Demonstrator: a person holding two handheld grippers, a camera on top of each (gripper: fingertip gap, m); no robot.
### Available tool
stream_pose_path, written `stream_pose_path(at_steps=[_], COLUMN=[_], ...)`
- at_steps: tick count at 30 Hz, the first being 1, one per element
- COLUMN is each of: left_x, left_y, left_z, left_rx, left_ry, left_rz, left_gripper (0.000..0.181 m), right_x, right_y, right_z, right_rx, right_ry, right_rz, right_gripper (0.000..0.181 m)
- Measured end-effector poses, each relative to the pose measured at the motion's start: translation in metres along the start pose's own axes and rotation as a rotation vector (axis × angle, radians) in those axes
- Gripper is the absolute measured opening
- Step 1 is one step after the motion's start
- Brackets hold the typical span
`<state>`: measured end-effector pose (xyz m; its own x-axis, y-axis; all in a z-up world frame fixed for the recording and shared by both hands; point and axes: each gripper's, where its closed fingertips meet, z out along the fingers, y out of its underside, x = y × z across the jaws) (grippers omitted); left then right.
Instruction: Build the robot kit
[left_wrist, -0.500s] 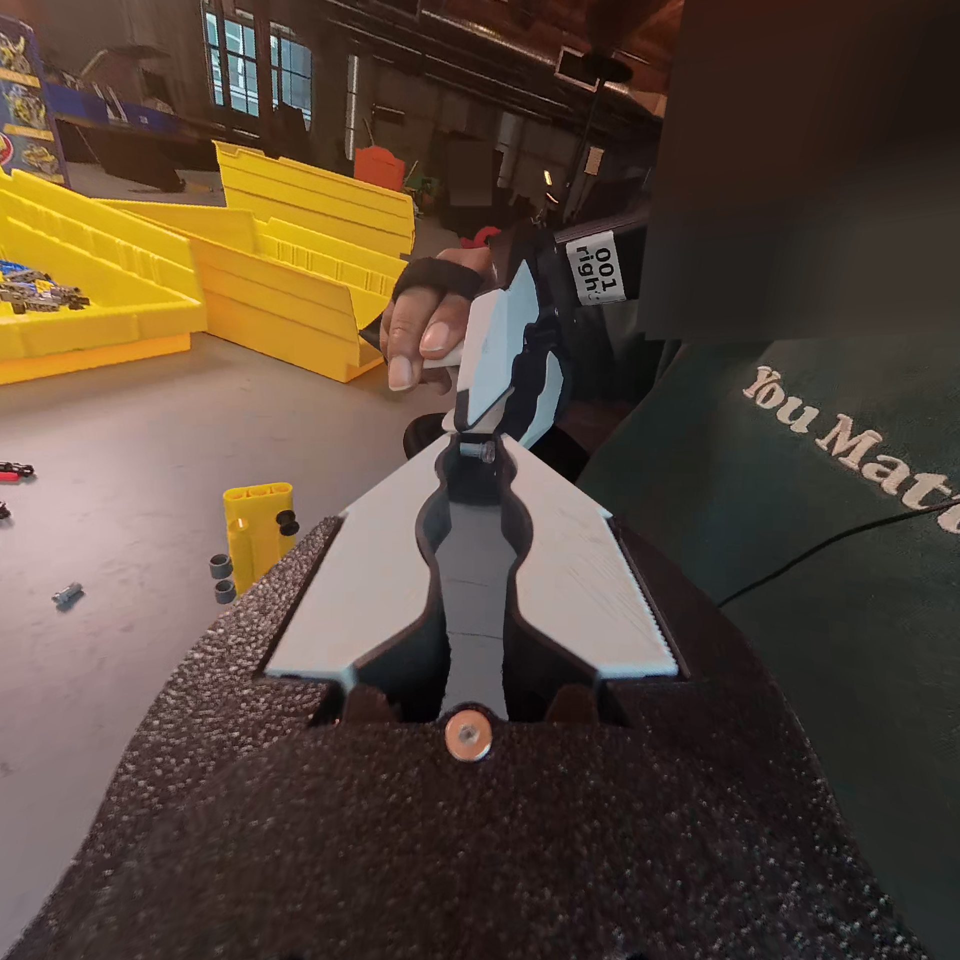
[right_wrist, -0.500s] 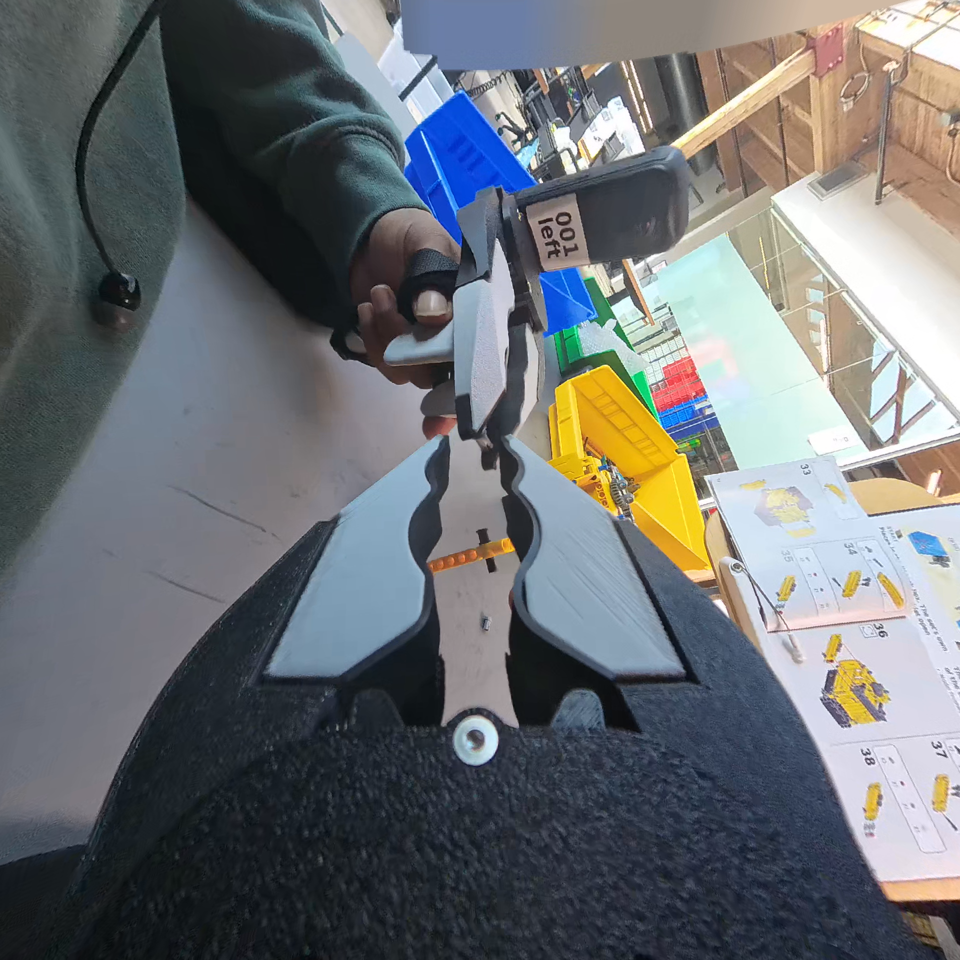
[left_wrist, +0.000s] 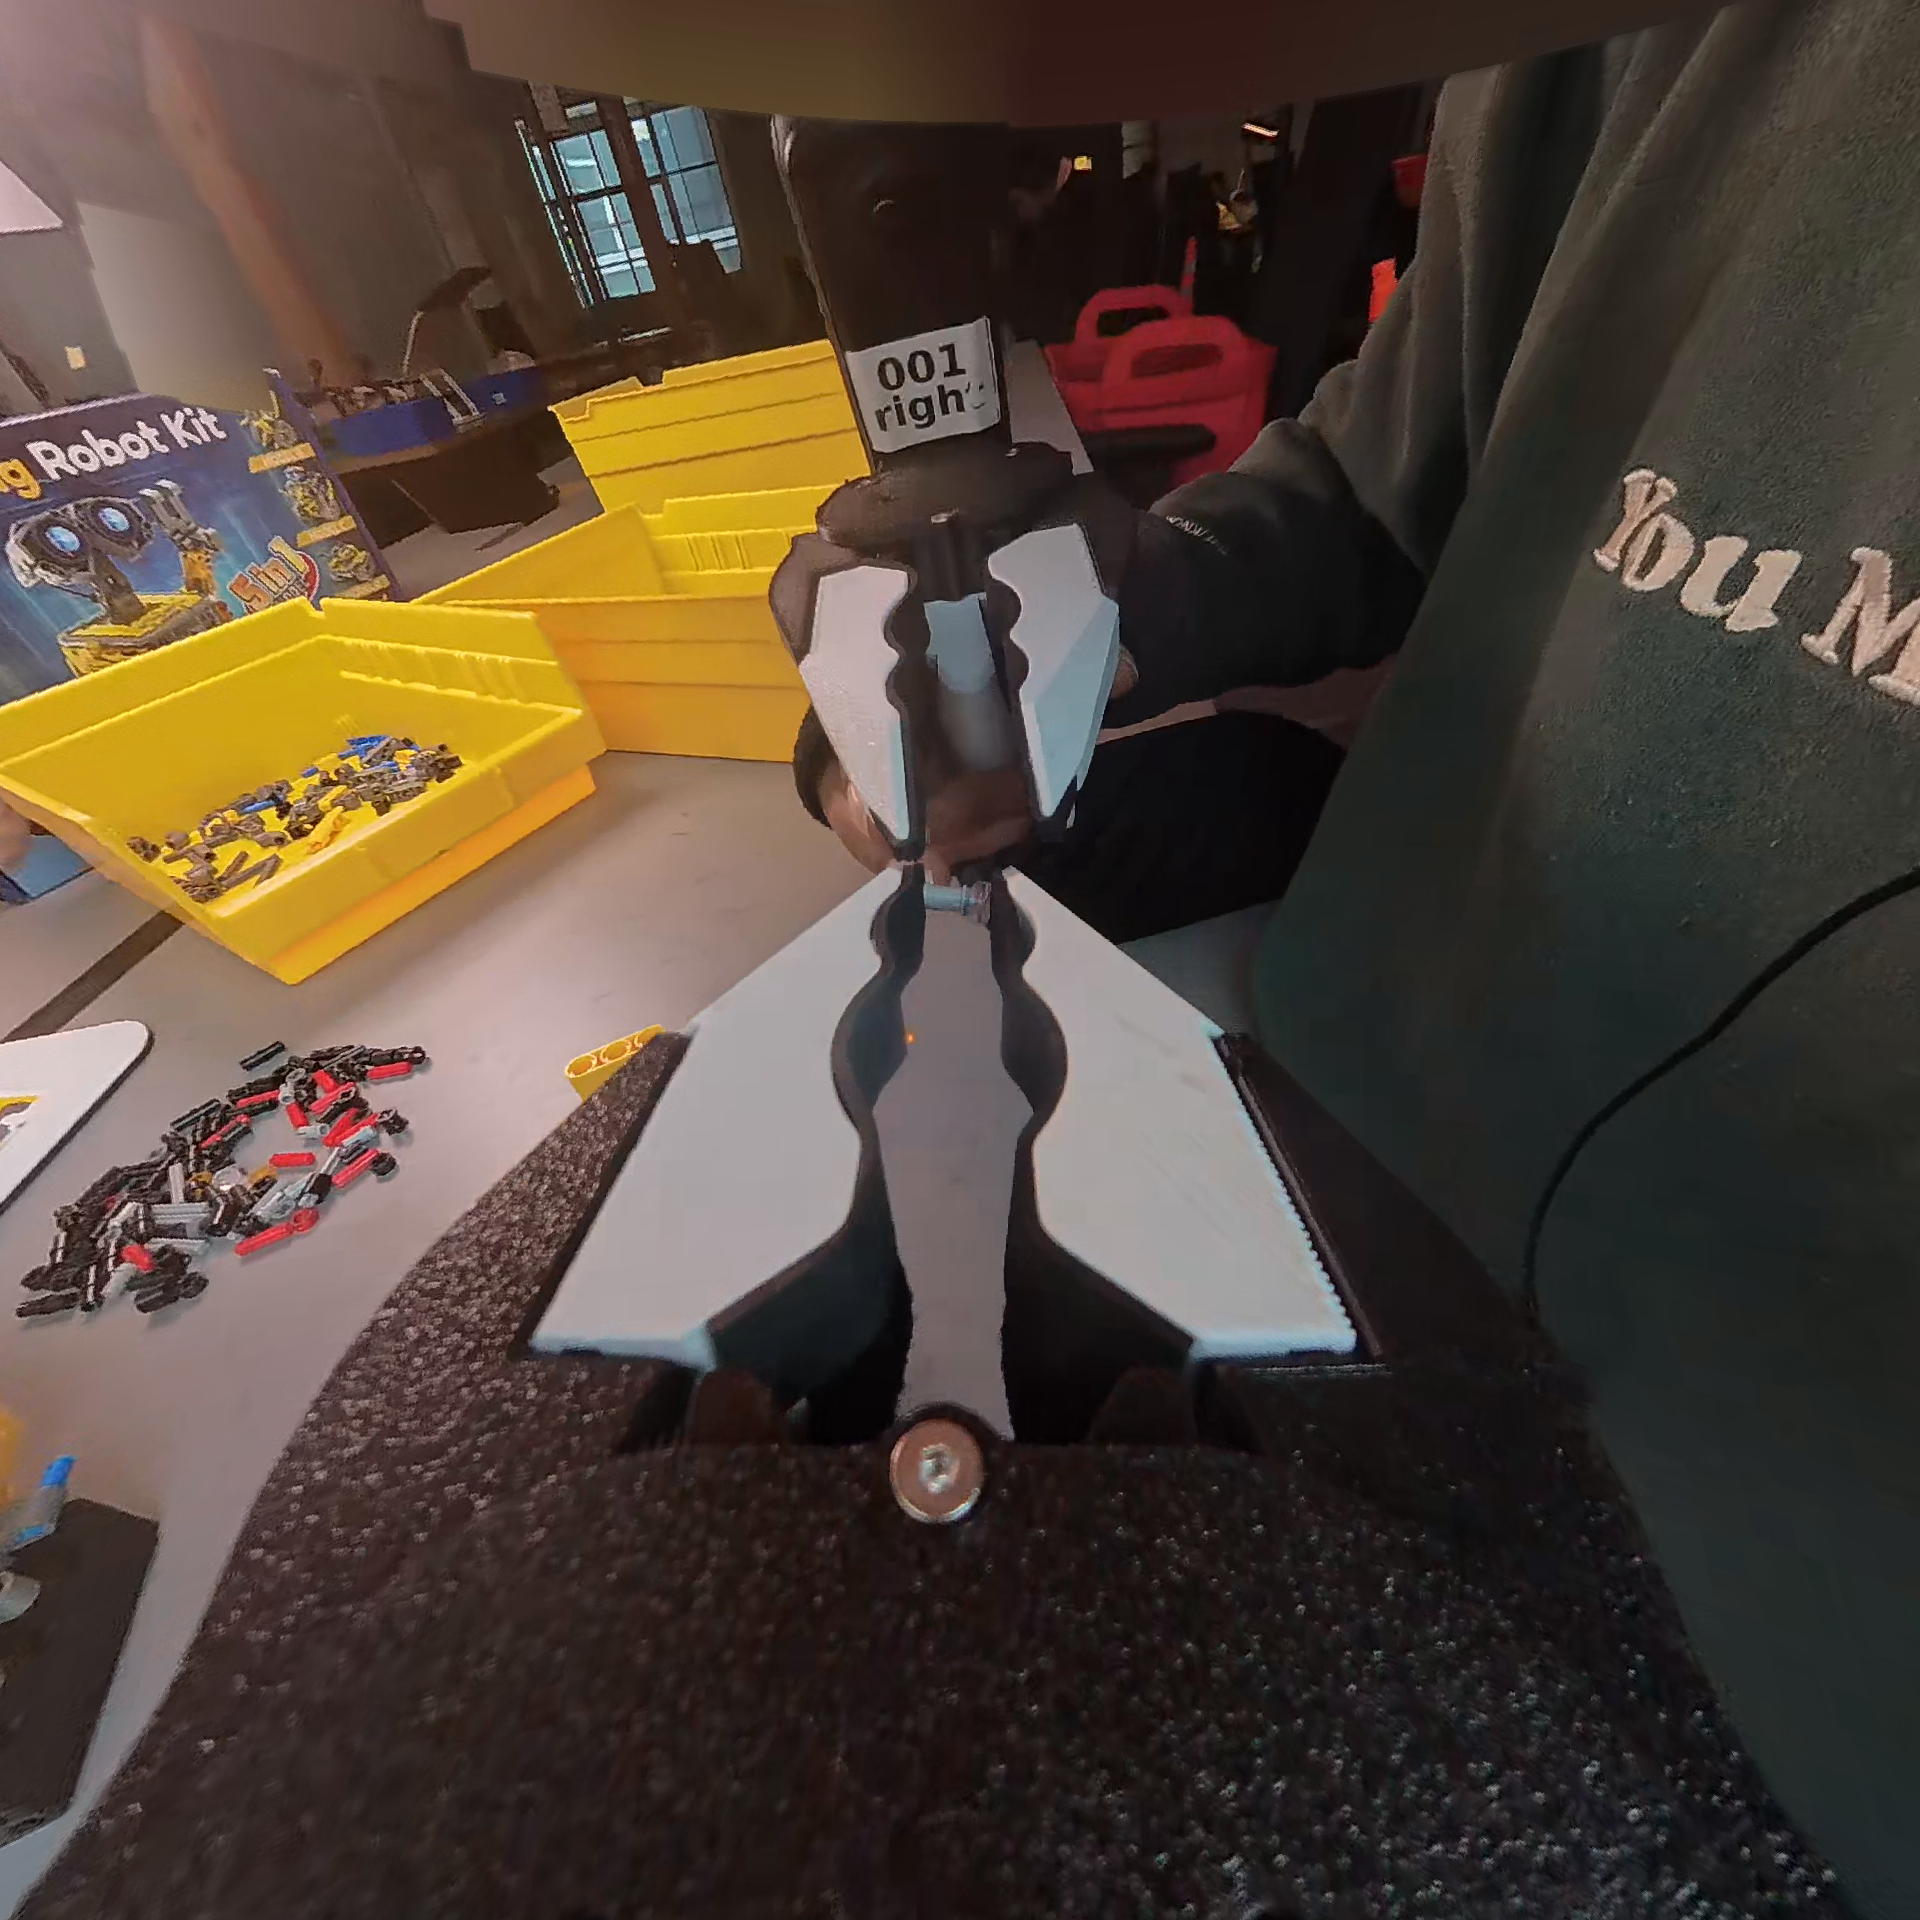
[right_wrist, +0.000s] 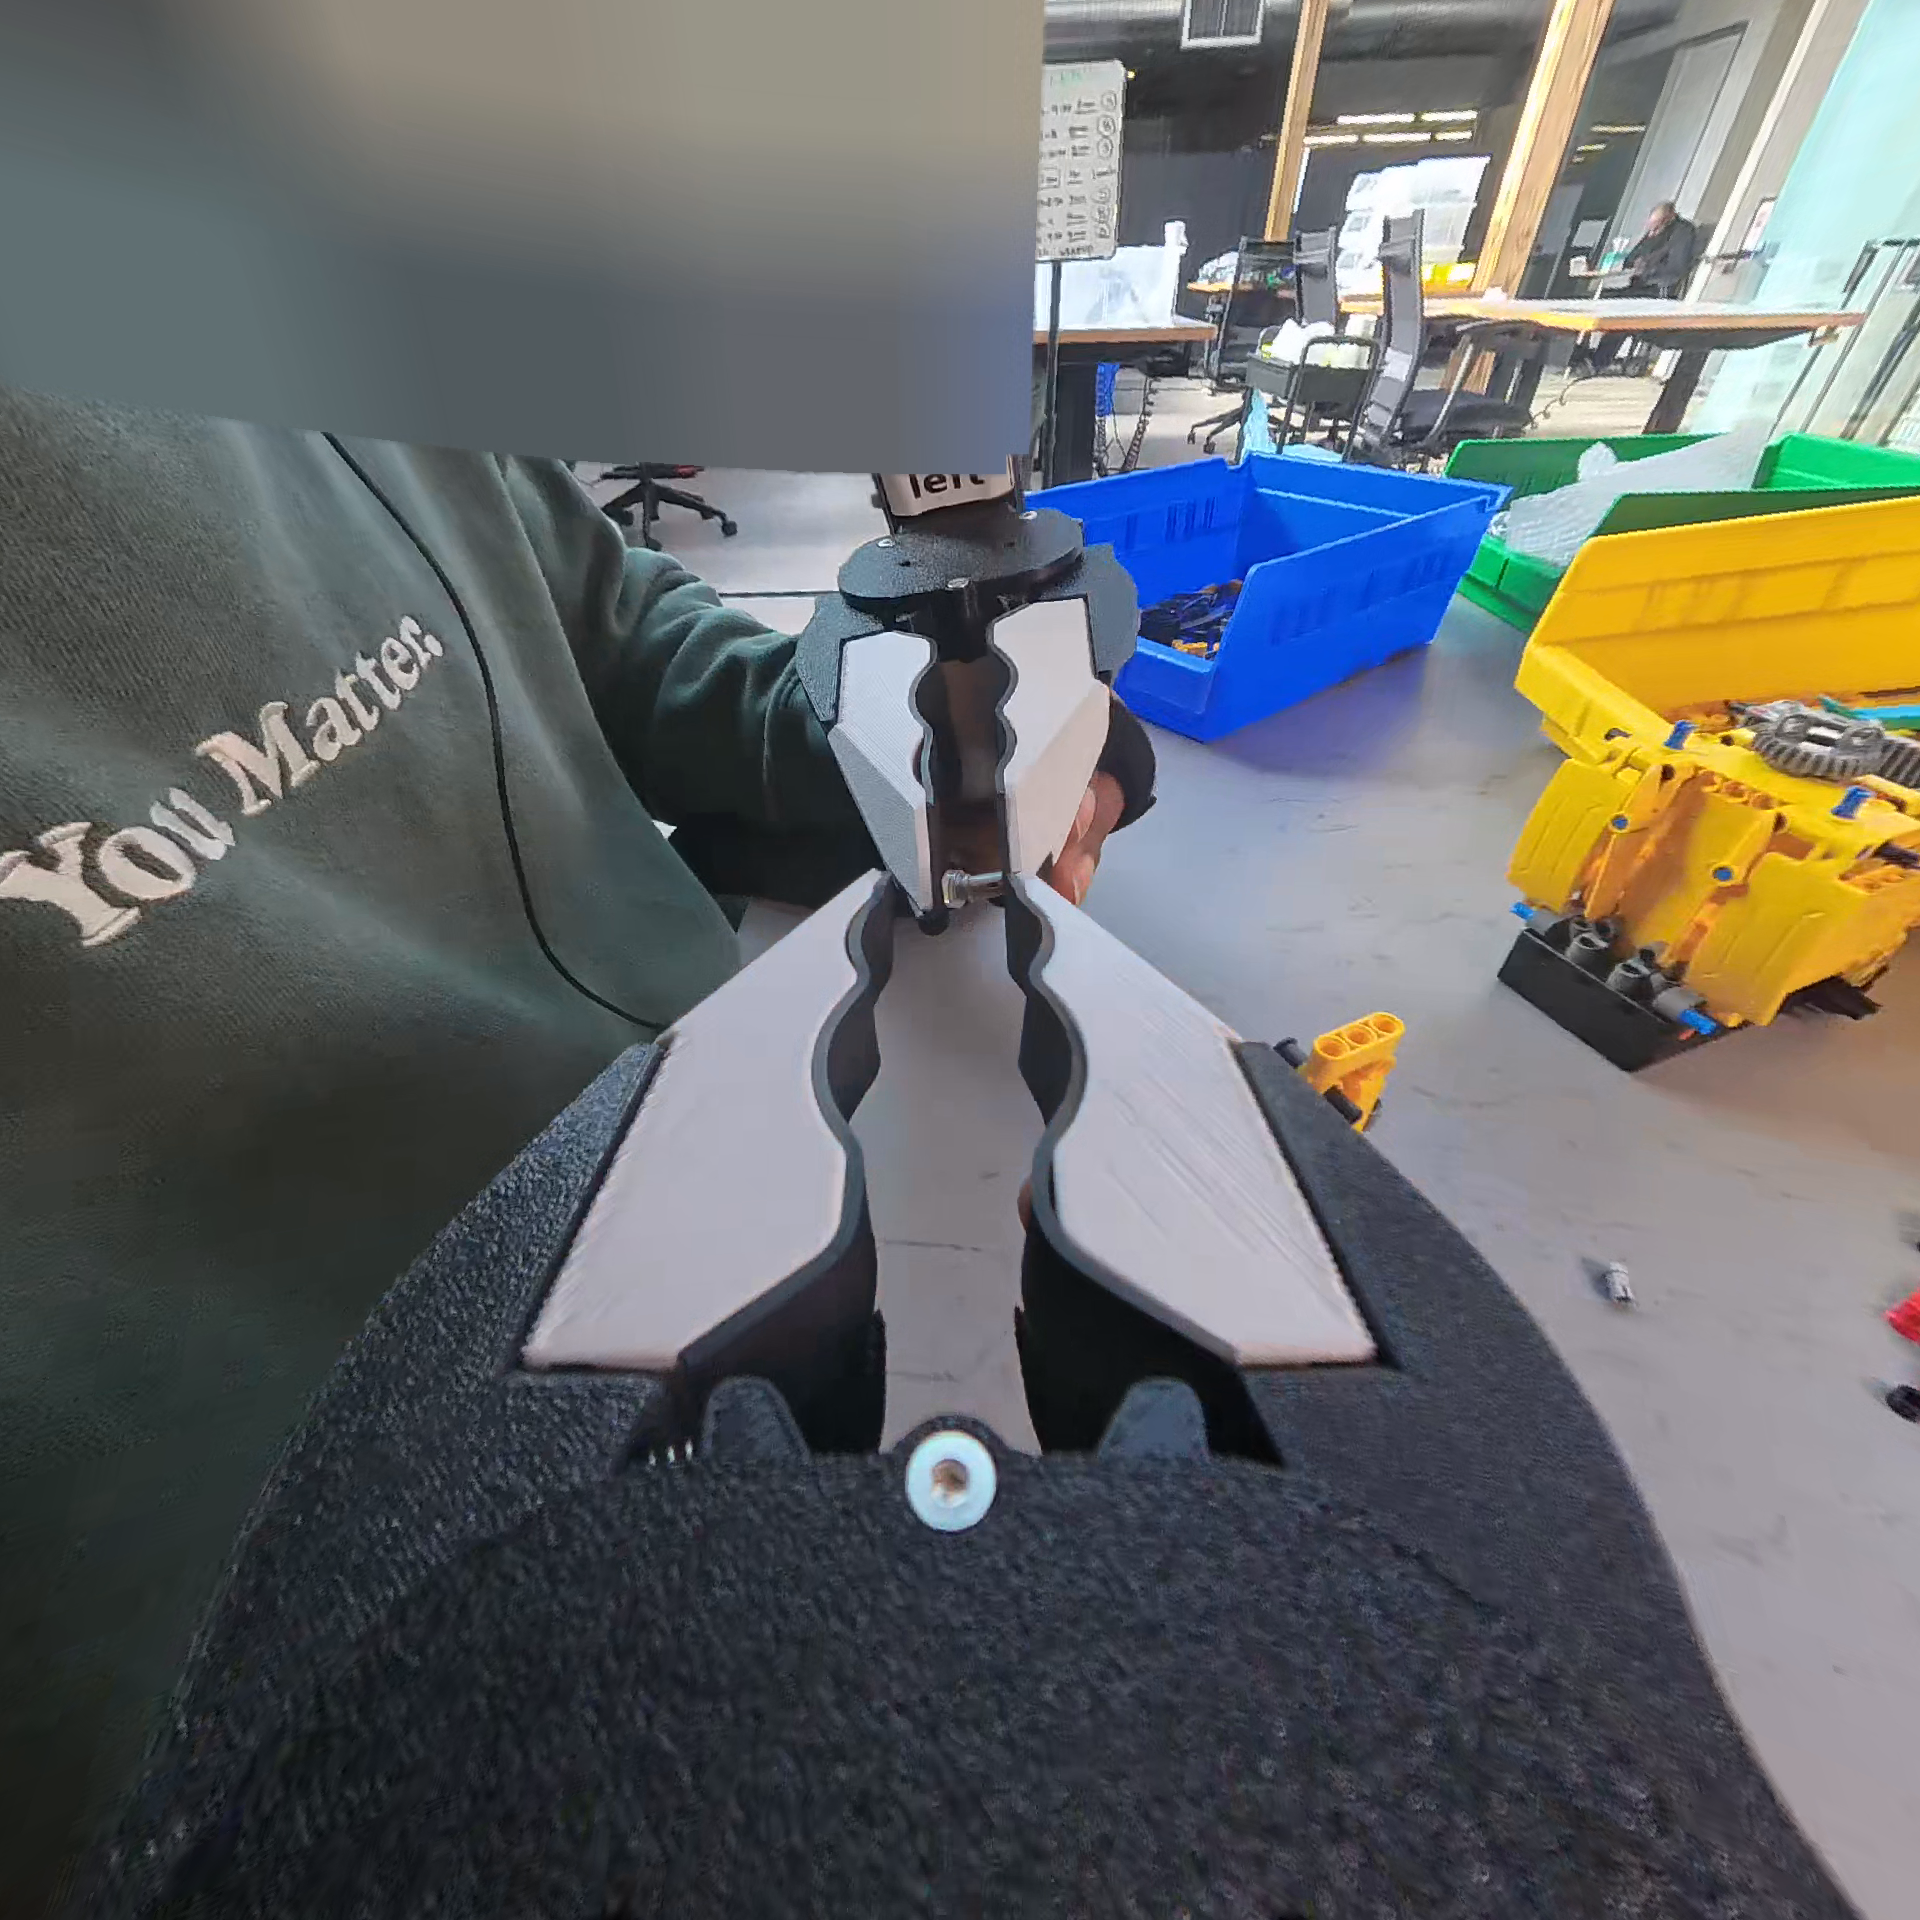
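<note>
My left gripper (left_wrist: 951, 888) is shut on a small grey pin (left_wrist: 954, 897), held crosswise at its tips above the grey table (left_wrist: 540, 966). My right gripper (right_wrist: 948, 883) points straight at it, tip to tip. Its jaws stand a narrow gap apart, on either side of the pin (right_wrist: 971, 886). The right gripper also shows in the left wrist view (left_wrist: 971, 847), with a hand behind it. The left gripper also shows in the right wrist view (right_wrist: 971, 883). I see nothing held in the right gripper.
On the left are yellow bins (left_wrist: 312, 790), a blue kit box (left_wrist: 135, 540) and a pile of black and red pins (left_wrist: 218, 1174). On the right are a blue bin (right_wrist: 1299, 592), a yellow brick model (right_wrist: 1714, 883) and a small yellow beam (right_wrist: 1351, 1049). A person's green sweatshirt (right_wrist: 260, 831) is close behind both grippers. Left and right tips are no more than a few centimetres apart.
Both grippers have turned and swung, so they now face each other head on, tips nearly touching. The left gripper still holds the grey pin. The right gripper's jaw gap looks unchanged.
</note>
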<state>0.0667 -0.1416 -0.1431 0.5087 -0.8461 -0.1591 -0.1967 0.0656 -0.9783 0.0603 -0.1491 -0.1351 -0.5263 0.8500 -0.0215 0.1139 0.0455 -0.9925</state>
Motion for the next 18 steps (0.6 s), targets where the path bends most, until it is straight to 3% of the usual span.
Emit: stream_pose_path(at_steps=[10, 18], left_x=[-0.001, -0.005], left_y=[0.003, 0.004], left_z=[-0.001, -0.002], left_rx=[-0.036, -0.038], left_ry=[-0.015, -0.048], left_rz=[0.031, 0.038], left_gripper=[0.012, 0.011], right_x=[-0.002, -0.001], right_y=[0.005, 0.004], right_z=[0.001, 0.008], right_rx=[-0.006, -0.013], right_ry=[-0.075, -0.058], right_rz=[0.179, 0.21], right_gripper=[0.019, 0.017])
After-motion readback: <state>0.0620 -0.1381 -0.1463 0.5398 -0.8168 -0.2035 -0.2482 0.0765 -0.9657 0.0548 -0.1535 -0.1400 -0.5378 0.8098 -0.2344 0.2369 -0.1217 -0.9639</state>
